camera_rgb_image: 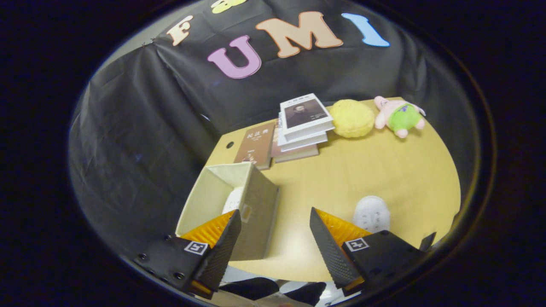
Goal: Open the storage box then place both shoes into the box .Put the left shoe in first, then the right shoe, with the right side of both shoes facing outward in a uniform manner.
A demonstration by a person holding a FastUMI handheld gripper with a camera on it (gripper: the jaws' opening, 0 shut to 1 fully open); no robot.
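Hand-held gripper: the hand-held gripper (275,238) hangs above the near part of the counter with its fingers spread wide, nothing between them, just bare counter showing in the gap.

Left finger: it sits over the near end of the box (249,213), right by the box's open top.

Right finger: its tip is just beside the loose shoe (372,214), which peeks out past it on the right.

Key relation: that loose shoe lies ahead and to the right of the gripper, close in; the box lies ahead and to the left, so the coming carry would run right to left across the gap.

Shoe axis: only the rounded white end shows, pointing away toward the far side; the rest is hidden behind the right finger, so which shoe it is I cannot tell.

Box: open, upright, its long side running from near to far, with a white shoe inside (233,199) against the right wall.

Progress: by my reading one shoe is in and one is left to fetch.

Next move: I'd judge a swing to the right and a drop over the loose shoe is called for, then a turn to match the one already boxed.

Count, task things: two shoes, one box.

Count, far side: four or so books (305,117), a yellow ball (352,118) and one plush toy (401,116).

Counter: the counter (362,170) carries all of them.
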